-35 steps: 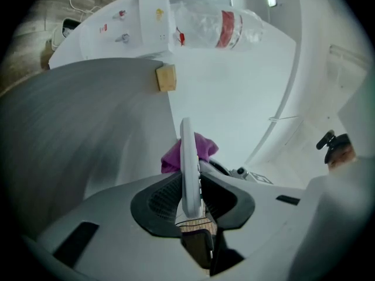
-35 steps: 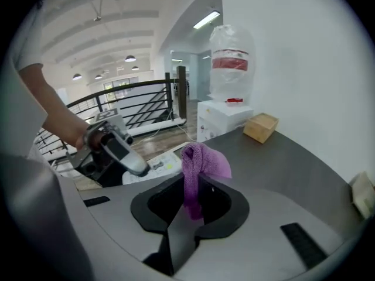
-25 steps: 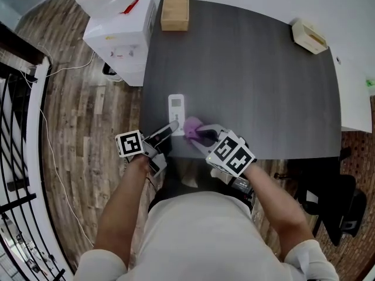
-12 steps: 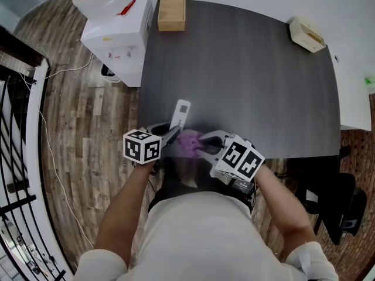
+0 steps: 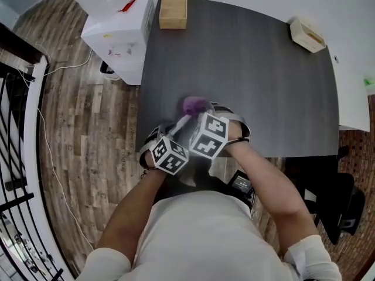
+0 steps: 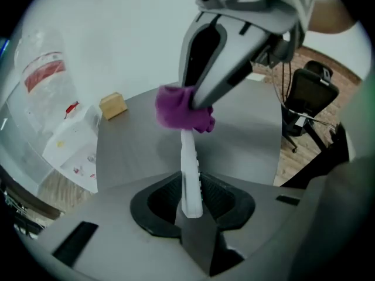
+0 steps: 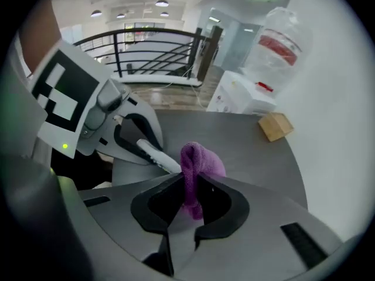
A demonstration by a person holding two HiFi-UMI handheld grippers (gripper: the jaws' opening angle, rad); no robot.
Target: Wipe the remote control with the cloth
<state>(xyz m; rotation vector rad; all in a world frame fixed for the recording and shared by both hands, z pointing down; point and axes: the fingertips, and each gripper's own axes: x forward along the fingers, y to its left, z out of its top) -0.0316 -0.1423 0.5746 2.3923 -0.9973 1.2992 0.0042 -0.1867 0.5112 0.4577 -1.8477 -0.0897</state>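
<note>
My left gripper (image 6: 190, 195) is shut on the white remote control (image 6: 188, 168), which stands edge-on between the jaws and points up and away. In the right gripper view the remote control (image 7: 158, 156) pokes out of the left gripper. My right gripper (image 7: 192, 199) is shut on the purple cloth (image 7: 199, 164), whose bunched end rests on the far tip of the remote. From the head view both grippers are lifted above the near edge of the dark table (image 5: 263, 75), with the cloth (image 5: 194, 105) over the remote control (image 5: 180, 122), left gripper (image 5: 176, 134) below it, right gripper (image 5: 202, 113) beside.
A wooden box (image 5: 173, 9) sits at the table's far left corner and a cream box (image 5: 309, 35) at the far right. A white water dispenser (image 5: 117, 28) stands left of the table. A black office chair (image 6: 307, 92) is off to the right.
The remote was lying flat on the table; my left gripper has lifted it off and tilted it up. My right gripper carried the cloth up and forward onto the remote's far end.
</note>
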